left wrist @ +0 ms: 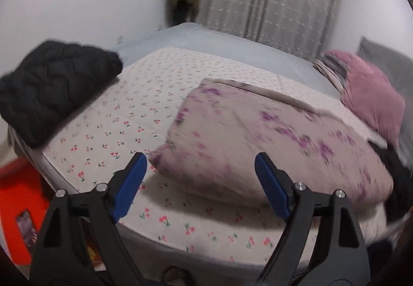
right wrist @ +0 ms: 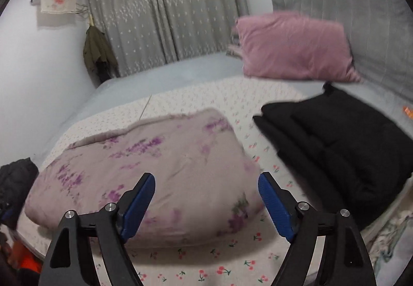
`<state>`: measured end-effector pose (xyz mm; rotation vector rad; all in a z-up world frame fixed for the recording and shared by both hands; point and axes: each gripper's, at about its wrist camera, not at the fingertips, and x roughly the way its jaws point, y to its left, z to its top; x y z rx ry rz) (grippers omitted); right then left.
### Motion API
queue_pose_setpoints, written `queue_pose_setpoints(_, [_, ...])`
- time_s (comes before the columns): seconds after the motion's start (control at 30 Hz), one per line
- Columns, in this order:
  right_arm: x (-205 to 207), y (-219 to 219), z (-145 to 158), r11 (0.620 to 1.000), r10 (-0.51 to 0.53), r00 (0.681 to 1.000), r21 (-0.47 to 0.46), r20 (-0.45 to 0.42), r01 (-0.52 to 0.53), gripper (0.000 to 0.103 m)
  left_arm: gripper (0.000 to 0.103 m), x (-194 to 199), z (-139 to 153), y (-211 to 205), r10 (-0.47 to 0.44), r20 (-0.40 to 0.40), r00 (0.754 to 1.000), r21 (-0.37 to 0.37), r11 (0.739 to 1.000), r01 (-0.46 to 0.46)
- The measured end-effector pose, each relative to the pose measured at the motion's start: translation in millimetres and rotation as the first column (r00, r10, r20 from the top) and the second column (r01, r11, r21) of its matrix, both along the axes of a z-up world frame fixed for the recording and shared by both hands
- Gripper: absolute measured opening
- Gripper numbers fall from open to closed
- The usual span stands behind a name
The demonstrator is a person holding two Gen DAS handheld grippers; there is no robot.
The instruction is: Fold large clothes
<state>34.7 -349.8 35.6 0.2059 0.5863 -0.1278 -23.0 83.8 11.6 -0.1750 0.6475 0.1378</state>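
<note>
Both the left gripper [left wrist: 198,172] and the right gripper [right wrist: 206,190] hang over the bed [left wrist: 144,94], fingers spread, holding nothing. The purple-flowered padded garment [right wrist: 165,172] looks folded already. Next, I think, they must pick another piece, maybe the black puffy jacket [left wrist: 51,87].

Both wrist views look down across the bed [left wrist: 103,131] from its near edge, close; the left view seems set further left; both share the quilt [left wrist: 271,136] [right wrist: 160,169] mid-frame, curtain [right wrist: 160,9] above.
</note>
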Motion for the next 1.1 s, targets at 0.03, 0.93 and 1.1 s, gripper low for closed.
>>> queue_pose_setpoints(0.03, [-7, 2, 6, 1.0, -0.013, 1.0, -0.007, 0.008, 0.013, 0.083, 0.086, -5, 4, -8, -0.016, 0.006, 1.0, 0.011, 1.0, 0.016])
queue_pose_setpoints(0.93, [-92, 111, 17, 0.982, 0.176, 0.979, -0.057, -0.098, -0.183, 0.103, 0.097, -79, 34, -112, -0.131, -0.027, 0.991, 0.151, 0.98, 0.134])
queue_pose_setpoints(1.1, [-88, 111, 10, 0.98, 0.186, 0.975, -0.052, -0.118, -0.194, 0.103, 0.097, -76, 31, -118, -0.142, -0.056, 0.988, 0.136, 0.98, 0.148])
